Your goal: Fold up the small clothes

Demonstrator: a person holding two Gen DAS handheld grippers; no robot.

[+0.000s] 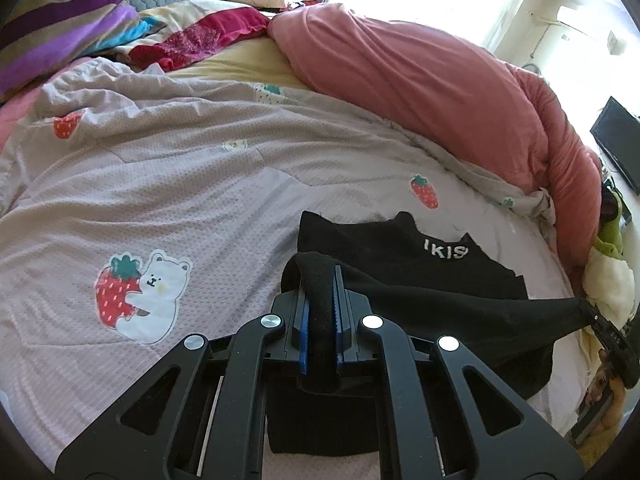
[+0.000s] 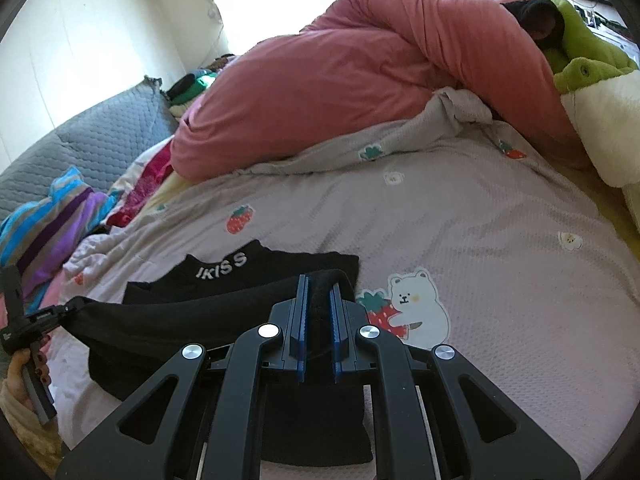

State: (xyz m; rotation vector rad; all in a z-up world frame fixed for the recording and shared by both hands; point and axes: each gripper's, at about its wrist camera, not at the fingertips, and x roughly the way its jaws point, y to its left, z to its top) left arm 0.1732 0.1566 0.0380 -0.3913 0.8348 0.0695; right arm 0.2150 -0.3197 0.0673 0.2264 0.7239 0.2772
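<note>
A small black garment (image 1: 404, 268) with white letters lies on the lilac strawberry-print bedspread (image 1: 160, 184). Its near edge is lifted and stretched taut between both grippers, over the part that lies flat. My left gripper (image 1: 320, 274) is shut on one corner of that black edge, and the cloth bulges between the blue pads. At the far right of this view, my right gripper (image 1: 594, 314) holds the other corner. In the right wrist view my right gripper (image 2: 319, 286) is shut on the black garment (image 2: 256, 270). The left gripper (image 2: 64, 312) is at the far left, held by a hand (image 2: 24, 368).
A rolled pink duvet (image 1: 420, 80) lies along the far side of the bed. A striped blanket (image 1: 60, 12) and red cloth (image 1: 208, 36) are piled at the back left. A green and white plush toy (image 2: 588, 68) sits at the right edge. A dark screen (image 1: 618, 144) stands beyond the bed.
</note>
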